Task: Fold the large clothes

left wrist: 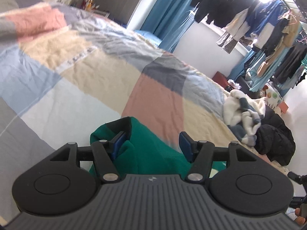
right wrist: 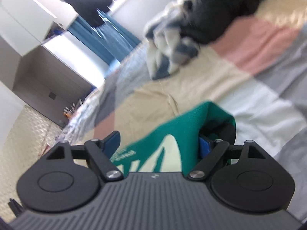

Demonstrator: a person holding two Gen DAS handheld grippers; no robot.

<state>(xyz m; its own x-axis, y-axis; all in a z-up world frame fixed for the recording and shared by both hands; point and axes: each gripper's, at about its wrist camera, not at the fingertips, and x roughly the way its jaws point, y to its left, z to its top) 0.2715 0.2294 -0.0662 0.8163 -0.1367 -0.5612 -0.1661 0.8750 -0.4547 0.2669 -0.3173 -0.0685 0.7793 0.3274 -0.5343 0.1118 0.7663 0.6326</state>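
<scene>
Over the quilt (left wrist: 80, 80), both claws gape; green garment (left wrist: 153, 153) hides their fingertips.

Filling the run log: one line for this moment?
left tongs: open, astride green fabric garment | right tongs: open, same garment | on patchwork quilt

A patchwork bedspread (left wrist: 99, 72) in pink, beige, grey and pale blue covered the bed. Near its far edge lay a crumpled white and grey-blue fleece (left wrist: 242, 113), touching a black jacket (left wrist: 274, 140) beside it. Blue curtains (left wrist: 168, 13) hung by the white wall. Dark and light clothes hung on a rack (left wrist: 264, 25) by the bright window. In the right wrist view, blurred, a white cabinet (right wrist: 25, 19) stood against the wall.
</scene>
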